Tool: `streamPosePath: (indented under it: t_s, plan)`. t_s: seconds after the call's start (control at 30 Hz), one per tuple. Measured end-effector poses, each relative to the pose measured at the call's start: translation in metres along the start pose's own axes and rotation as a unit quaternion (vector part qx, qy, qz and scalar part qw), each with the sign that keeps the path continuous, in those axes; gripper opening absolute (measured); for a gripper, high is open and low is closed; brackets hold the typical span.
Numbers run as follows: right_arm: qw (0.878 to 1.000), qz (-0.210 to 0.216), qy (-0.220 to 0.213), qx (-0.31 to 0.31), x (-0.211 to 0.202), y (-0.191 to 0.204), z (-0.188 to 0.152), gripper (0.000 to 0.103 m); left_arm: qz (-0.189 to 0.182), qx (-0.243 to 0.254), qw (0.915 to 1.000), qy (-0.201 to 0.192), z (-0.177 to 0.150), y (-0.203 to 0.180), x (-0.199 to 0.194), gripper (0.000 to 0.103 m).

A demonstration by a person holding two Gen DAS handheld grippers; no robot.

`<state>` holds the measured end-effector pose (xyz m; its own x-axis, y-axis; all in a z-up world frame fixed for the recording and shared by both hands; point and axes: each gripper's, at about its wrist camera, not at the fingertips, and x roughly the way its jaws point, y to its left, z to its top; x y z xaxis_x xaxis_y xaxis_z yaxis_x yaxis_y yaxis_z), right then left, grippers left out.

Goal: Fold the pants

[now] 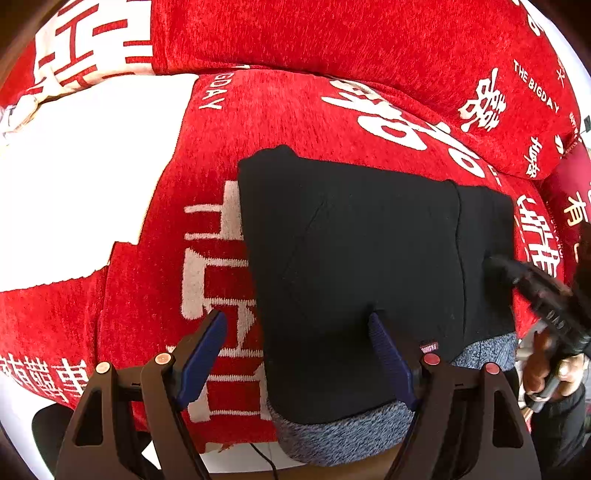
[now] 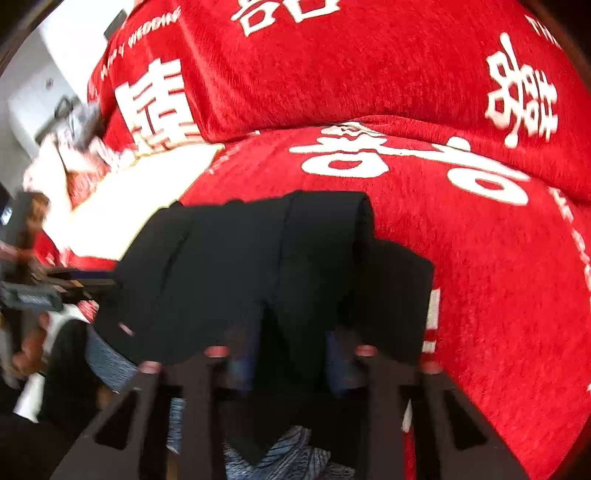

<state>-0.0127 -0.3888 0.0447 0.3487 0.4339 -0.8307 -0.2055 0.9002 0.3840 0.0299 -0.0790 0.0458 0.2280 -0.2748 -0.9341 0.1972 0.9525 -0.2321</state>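
Observation:
The black pants (image 1: 354, 266) lie folded into a compact block on the red sofa cover (image 1: 295, 110), with a grey knit lining (image 1: 332, 432) showing at the near edge. My left gripper (image 1: 295, 325) is open and empty, its fingers straddling the pants' near left edge. In the left wrist view my right gripper (image 1: 491, 260) reaches in from the right and touches the pants' right side. In the right wrist view the pants (image 2: 258, 266) fill the middle; my right gripper (image 2: 291, 347) is blurred with dark cloth over and between its fingers.
Red sofa back cushions (image 1: 332, 33) with white lettering rise behind the pants. A white patch of cover (image 1: 85, 173) lies to the left. The sofa's front edge and a cable (image 1: 266, 458) are below. The person's hand (image 1: 554, 365) holds the right gripper.

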Motion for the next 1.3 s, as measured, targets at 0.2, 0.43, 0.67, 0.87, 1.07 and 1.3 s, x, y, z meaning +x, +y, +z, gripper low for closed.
streamPosePath:
  t_s: [0.2, 0.43, 0.67, 0.87, 1.07, 1.3]
  plan:
    - [0.998, 0.008, -0.06, -0.026, -0.059, 0.027, 0.008, 0.009, -0.007, 0.023, 0.9997, -0.009, 0.005, -0.017, -0.014, 0.08]
    - [0.997, -0.063, -0.032, 0.002, -0.057, 0.003, 0.003, 0.01, -0.002, 0.066, 0.9978, 0.004, 0.01, -0.044, 0.005, 0.08]
    - [0.995, -0.065, -0.04, 0.072, -0.042, -0.028, -0.007, 0.012, -0.001, 0.053, 0.9986, -0.008, 0.014, -0.041, -0.002, 0.087]
    - [0.988, -0.118, -0.008, 0.095, -0.022, -0.042, -0.007, 0.059, 0.031, 0.052, 0.9982, 0.005, 0.014, -0.043, 0.021, 0.09]
    - [0.98, -0.163, -0.089, 0.068, -0.067, -0.02, 0.013, 0.071, 0.039, 0.054, 0.9964, -0.053, 0.034, -0.047, -0.003, 0.09]
    - [0.974, -0.228, 0.009, 0.0, 0.018, 0.011, 0.053, 0.072, 0.097, 0.016, 0.9952, -0.001, 0.082, -0.03, 0.045, 0.093]
